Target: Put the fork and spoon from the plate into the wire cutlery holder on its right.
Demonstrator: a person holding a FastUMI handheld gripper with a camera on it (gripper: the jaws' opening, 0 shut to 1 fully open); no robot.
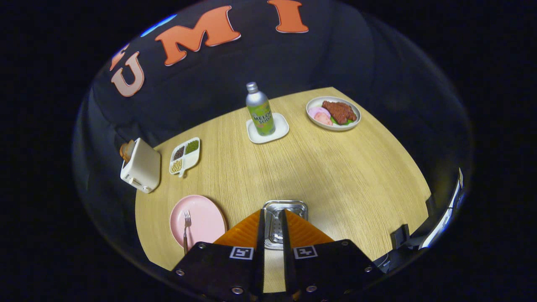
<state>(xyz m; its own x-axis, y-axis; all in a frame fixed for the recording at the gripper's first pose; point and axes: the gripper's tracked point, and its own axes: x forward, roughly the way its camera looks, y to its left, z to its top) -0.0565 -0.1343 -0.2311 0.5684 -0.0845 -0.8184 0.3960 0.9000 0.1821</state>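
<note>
Claw (272, 218) fingers stand a narrow gap apart with nothing between them, so it is partly open and grips nothing; directly beneath and just ahead of the fingertips sits the metal cutlery holder (285, 208) on the wooden counter (335, 176), its perforated floor showing through the gap; whether the spoon lies inside it I cannot tell; taking the holder as the landmark, the pink plate (205, 218) lies just to its left, near the counter's near edge, with the fork (186, 228) resting on it, tines pointing away and handle reaching past the plate's near rim; further left and beyond the plate stands a white toaster (142, 165) with bread in its slot, at the counter's left edge; beside the toaster, a divided white dish (185, 156) holds dark, green and pale grains; well beyond the holder, a melon soda bottle (260, 110) stands upright on a small white square tray (280, 126); beyond and to the holder's right, a round plate of food (333, 113) sits near the far edge.
</note>
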